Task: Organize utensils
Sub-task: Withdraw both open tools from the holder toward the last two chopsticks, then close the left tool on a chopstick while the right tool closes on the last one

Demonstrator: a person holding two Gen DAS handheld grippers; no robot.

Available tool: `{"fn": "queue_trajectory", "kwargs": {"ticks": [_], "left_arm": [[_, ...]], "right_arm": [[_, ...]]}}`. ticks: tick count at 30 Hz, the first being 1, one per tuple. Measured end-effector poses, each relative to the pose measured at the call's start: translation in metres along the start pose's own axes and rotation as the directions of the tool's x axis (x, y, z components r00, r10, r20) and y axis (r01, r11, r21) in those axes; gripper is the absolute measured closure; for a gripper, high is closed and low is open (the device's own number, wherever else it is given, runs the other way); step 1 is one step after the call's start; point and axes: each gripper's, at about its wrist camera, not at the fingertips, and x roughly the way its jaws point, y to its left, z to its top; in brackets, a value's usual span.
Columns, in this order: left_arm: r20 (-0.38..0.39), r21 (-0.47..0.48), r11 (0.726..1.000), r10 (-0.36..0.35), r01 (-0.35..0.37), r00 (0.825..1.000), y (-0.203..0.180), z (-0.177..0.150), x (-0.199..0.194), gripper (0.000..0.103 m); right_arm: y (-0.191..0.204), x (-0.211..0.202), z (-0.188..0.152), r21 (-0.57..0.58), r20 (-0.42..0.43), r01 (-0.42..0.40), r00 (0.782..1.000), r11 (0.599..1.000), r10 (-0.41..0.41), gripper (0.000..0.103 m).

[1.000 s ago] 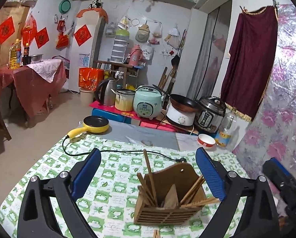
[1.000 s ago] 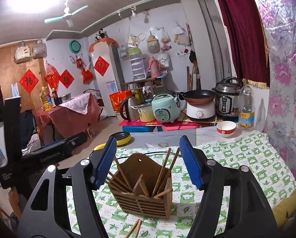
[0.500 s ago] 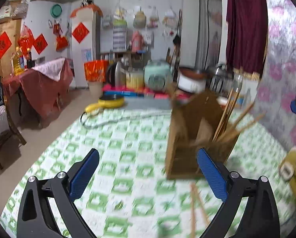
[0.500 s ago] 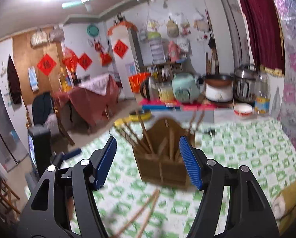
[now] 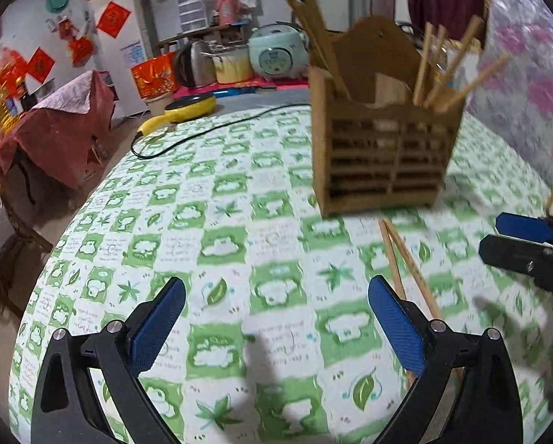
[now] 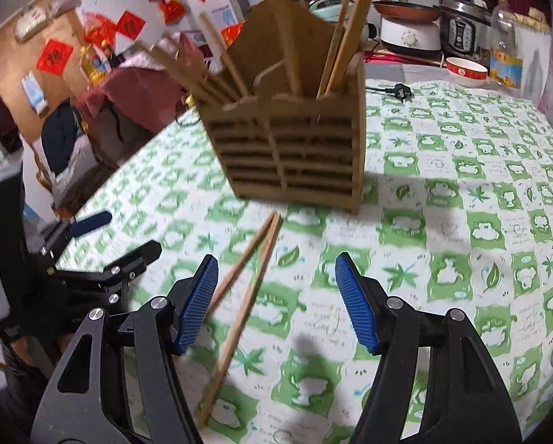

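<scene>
Both handheld grippers have dropped toward the table over the past second, tilting from a view across the room down to the tablecloth, and the slatted holder now fills far more of each view. Nearest the lens, the left gripper (image 5: pixel 276 327) stands with its blue-padded jaws spread wide over bare cloth, nothing between them, while the right gripper (image 6: pixel 276 299) is likewise parted and empty above the green-and-white leaf-patterned tablecloth (image 6: pixel 461 222). A loose pair of light wooden chopsticks (image 6: pixel 245 288) lies flat on the cloth, passing just beside the right gripper's left pad and running up toward the holder; in the left wrist view the same pair (image 5: pixel 406 262) lies partly behind that gripper's right finger. Just beyond them stands the brown slatted wooden utensil holder (image 6: pixel 295 148), upright, with more chopsticks leaning out of its compartments. Farther back, a black power cord (image 5: pixel 202 133) trails across the cloth, and a pale green rice cooker (image 5: pixel 276 55) sits near the wall.
</scene>
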Motion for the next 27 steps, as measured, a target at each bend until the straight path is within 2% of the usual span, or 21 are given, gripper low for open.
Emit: {"fn": "queue_trajectory", "kwargs": {"ticks": [6,11,15,20,24,27], "left_arm": [[-0.037,0.028,1.0,-0.007,0.008,0.999,-0.005,-0.01,0.004,0.006],[-0.068,0.044,0.999,-0.002,0.005,0.998,-0.005,-0.025,0.004,0.006],[-0.09,0.006,1.0,-0.016,0.017,0.996,0.004,-0.032,0.003,0.006],[-0.098,-0.03,0.999,-0.029,0.026,0.995,0.01,-0.033,0.003,0.006],[-0.096,-0.019,0.999,-0.028,0.026,0.995,0.008,-0.034,0.002,0.006],[-0.085,0.007,0.999,-0.052,0.052,0.995,0.003,-0.041,-0.004,0.006]], "right_arm": [[0.008,0.0,-0.025,-0.062,-0.045,-0.001,0.999,0.998,-0.001,0.038],[0.01,-0.008,-0.054,-0.114,-0.081,-0.039,0.996,0.993,0.029,0.038],[0.026,-0.013,-0.073,-0.194,-0.123,-0.088,0.99,0.977,0.065,0.038],[0.047,-0.015,-0.09,-0.295,-0.16,-0.108,0.985,0.949,0.063,0.039],[0.036,-0.018,-0.09,-0.273,-0.151,-0.073,0.988,0.959,0.032,0.057],[0.013,-0.026,-0.092,-0.222,-0.132,-0.031,0.991,0.975,0.002,0.057]]}}
